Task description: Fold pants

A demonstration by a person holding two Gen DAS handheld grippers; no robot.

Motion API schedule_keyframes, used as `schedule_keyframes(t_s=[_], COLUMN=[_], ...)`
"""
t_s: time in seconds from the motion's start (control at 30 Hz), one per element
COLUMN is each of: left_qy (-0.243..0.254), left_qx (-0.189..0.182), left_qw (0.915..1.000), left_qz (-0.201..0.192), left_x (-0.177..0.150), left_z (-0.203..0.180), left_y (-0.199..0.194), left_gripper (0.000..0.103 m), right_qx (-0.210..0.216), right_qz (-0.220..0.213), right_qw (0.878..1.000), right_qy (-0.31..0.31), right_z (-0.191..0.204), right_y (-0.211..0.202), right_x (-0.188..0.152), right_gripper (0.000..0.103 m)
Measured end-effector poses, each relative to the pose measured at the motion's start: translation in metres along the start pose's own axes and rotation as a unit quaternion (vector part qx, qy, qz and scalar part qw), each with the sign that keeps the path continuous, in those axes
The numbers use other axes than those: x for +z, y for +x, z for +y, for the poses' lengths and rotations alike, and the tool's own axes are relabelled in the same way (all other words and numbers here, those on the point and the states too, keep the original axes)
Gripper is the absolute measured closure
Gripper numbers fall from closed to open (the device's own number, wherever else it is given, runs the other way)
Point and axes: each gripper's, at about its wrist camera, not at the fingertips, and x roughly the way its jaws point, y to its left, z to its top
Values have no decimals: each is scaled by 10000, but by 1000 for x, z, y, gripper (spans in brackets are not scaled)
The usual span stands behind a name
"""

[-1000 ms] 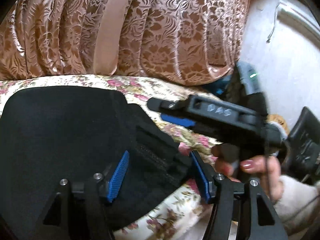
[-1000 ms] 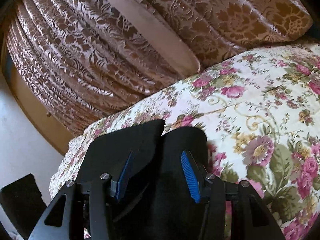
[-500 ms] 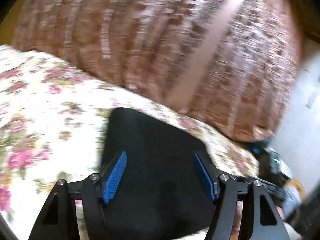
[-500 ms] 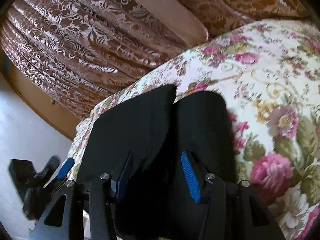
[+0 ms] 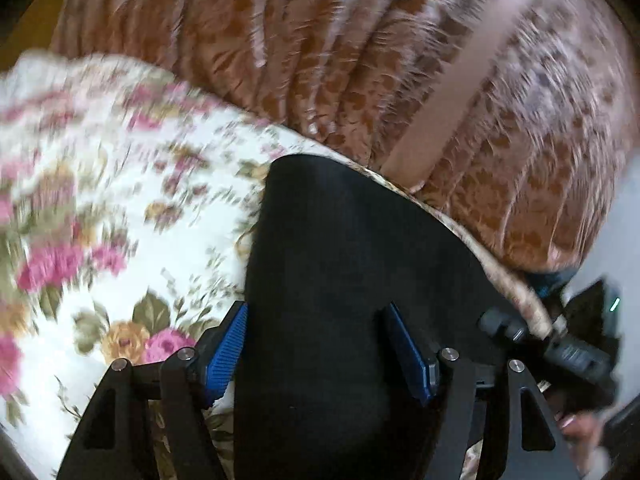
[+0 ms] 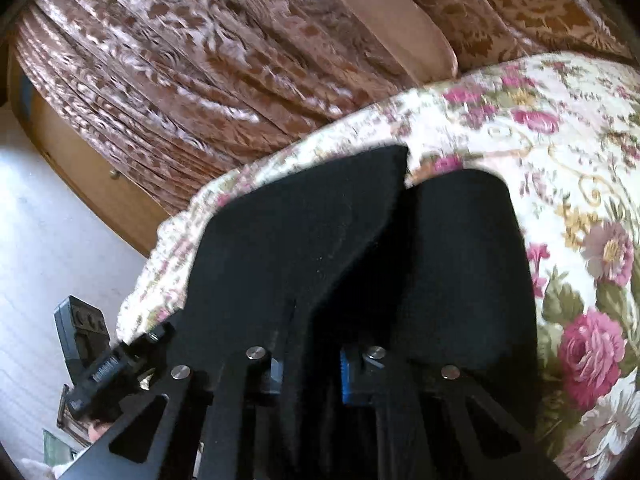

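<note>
Now the right tool [image 6: 310, 376] is closing on the black pants [image 6: 360, 248] on the floral bed [image 6: 560, 160]; left tool [image 5: 320, 356], wide, straddles fabric. Best pinch both layers before lifting.

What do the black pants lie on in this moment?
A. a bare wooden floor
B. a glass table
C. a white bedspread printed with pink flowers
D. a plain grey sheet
C: in both wrist views the black pants rest on a white bedspread patterned with pink roses and green leaves, with brown patterned drapery behind it.
</note>
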Motion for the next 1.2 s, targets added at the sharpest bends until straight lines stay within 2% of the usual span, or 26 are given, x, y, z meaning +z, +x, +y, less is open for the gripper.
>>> schedule_keyframes(t_s=[0.07, 0.17, 0.27, 0.4, 0.5, 0.57, 0.67, 0.73, 0.97, 1.0, 1.03, 1.1, 1.13, 1.2], left_qy=[410, 910, 1342, 1814, 2078, 2249, 2535, 2508, 2350, 2318, 2243, 1964, 1829, 1565], left_qx=[30, -68, -109, -21, 203, 276, 336, 295, 42, 23, 17, 70, 36, -95], left_qw=[9991, 9957, 9907, 9834, 9779, 9740, 9667, 9675, 9720, 9727, 9745, 9805, 9831, 9876], left_qz=[-46, -159, -180, -35, 119, 79, -58, -79, 68, 79, 82, 35, 0, -26], left_x=[1, 2, 1, -5, -17, -25, -37, -36, -19, -15, -9, 8, 16, 33], left_z=[-19, -46, -71, -89, -94, -97, -98, -96, -94, -94, -93, -90, -89, -89], left_y=[-3, -6, -3, 15, 29, 32, 31, 31, 12, 9, 5, -1, -3, -3], left_gripper=[34, 34, 34, 33, 33, 31, 30, 29, 27, 27, 27, 27, 27, 27], right_qx=[197, 214, 104, -172, -329, -569, -405, -372, -878, -1057, -1415, -1796, -1936, -1959], right_qz=[-324, -710, -813, -771, -538, -292, -338, -371, -204, -243, -380, -622, -760, -883], right_qw=[9993, 9971, 9964, 9968, 9980, 9977, 9969, 9970, 9954, 9937, 9891, 9817, 9778, 9759], right_qy=[-44, -170, -200, -135, 62, 204, 585, 577, 328, 268, 122, -106, -247, -384], right_z=[1, 1, -3, -17, -35, -50, -71, -71, -54, -51, -45, -35, -28, -16], right_y=[-20, -47, -63, -66, -54, -39, -31, -33, -40, -45, -53, -66, -72, -77], right_x=[8, 20, 28, 25, 13, 3, -8, -8, 2, 4, 9, 17, 23, 33], right_gripper=[88, 88, 88, 88, 88, 88, 88, 87, 77, 74, 72, 72, 72, 72])
